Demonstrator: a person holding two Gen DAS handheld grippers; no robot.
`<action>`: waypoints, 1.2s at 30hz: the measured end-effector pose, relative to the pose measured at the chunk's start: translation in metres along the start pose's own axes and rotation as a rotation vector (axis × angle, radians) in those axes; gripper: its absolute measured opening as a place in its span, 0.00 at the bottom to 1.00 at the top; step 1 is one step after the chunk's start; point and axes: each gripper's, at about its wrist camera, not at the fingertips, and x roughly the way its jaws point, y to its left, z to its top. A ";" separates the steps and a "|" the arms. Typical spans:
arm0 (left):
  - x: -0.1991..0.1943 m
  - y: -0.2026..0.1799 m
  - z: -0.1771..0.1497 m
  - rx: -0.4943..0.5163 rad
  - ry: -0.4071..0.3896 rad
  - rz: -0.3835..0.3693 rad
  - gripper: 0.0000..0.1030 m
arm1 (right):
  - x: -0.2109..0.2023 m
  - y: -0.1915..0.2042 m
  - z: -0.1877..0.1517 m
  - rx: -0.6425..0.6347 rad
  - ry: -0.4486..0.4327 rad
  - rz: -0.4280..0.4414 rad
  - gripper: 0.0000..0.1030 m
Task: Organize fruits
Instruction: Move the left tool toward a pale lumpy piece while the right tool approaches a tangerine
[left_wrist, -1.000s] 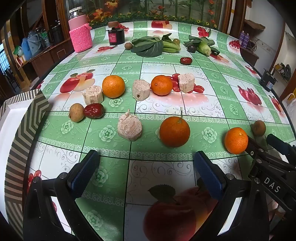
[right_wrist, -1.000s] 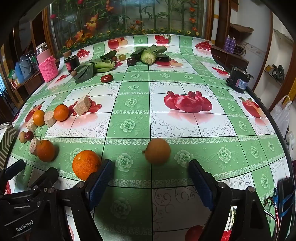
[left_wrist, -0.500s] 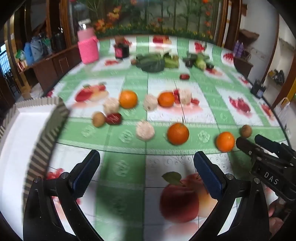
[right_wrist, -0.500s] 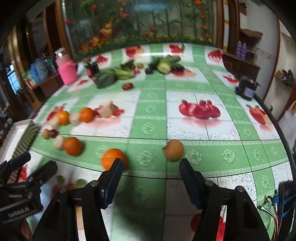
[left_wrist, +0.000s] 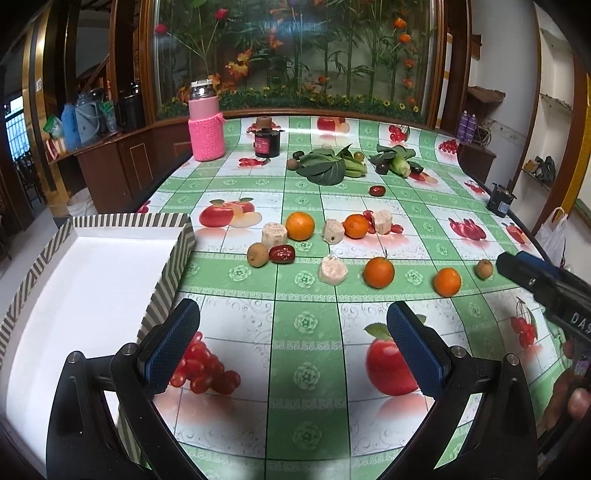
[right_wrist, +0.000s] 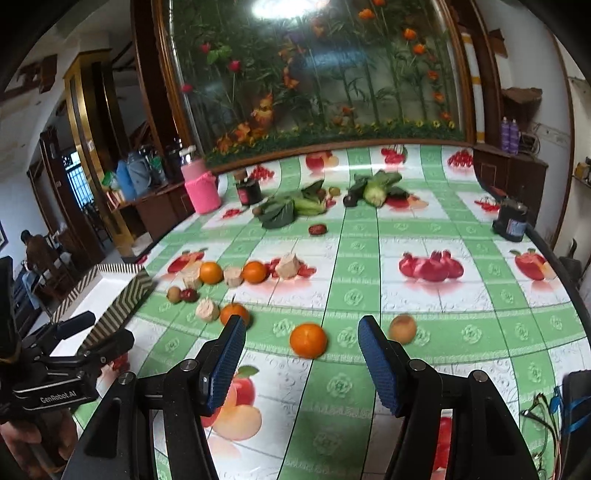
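Both the left gripper (left_wrist: 293, 345) and right gripper (right_wrist: 301, 360) are pulling back and rising, spread and empty, revealing the empty box (left_wrist: 129, 221) while the oranges (left_wrist: 379, 272) are sitting untouched on the table (left_wrist: 306, 387).

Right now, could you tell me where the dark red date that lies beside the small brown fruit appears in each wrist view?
Left wrist view: the red date lies left of centre, touching the small brown fruit, near the striped box.
Right wrist view: the same date sits at left of middle, right of that brown fruit.
Shared landmark: the pink knitted bottle at the table's far edge.
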 end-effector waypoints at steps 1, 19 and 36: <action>0.000 0.000 0.000 -0.003 0.001 0.000 1.00 | -0.001 0.002 -0.002 -0.006 0.002 0.001 0.61; 0.006 0.000 -0.004 0.013 0.034 -0.006 1.00 | 0.001 0.009 -0.009 -0.029 0.051 0.000 0.61; 0.024 0.007 -0.010 0.014 0.107 -0.094 1.00 | 0.014 0.006 -0.010 -0.045 0.089 -0.035 0.59</action>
